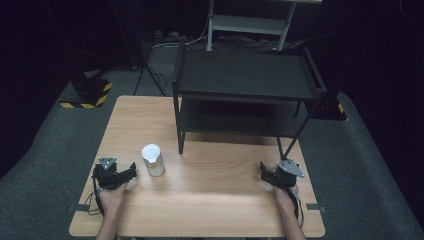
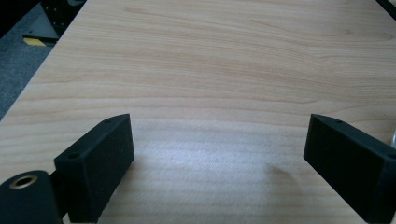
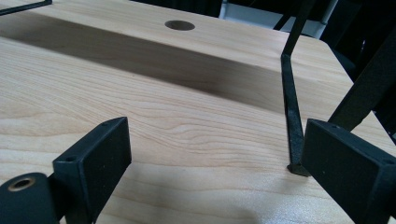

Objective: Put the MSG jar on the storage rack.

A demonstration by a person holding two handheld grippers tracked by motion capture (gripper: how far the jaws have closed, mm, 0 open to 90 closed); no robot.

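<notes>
Two tools sat low on the tabletop point(image 1: 210, 192), both with jaws spread wide and nothing between them. The left tool point(image 1: 131, 172) rested near the left edge, just left of a white lidded cup point(image 1: 153, 159), which stood upright and untouched. The right tool point(image 1: 263, 172) waited far off at the right, near the front right leg point(image 3: 290, 116) of the black two-tier shelf rack point(image 1: 245, 80). The likely risk was the cup: tall and light, it could tip if one pad nudged it before the other closed. The rack crowded the far side, so any lift toward it would need clearance under its top shelf.
</notes>
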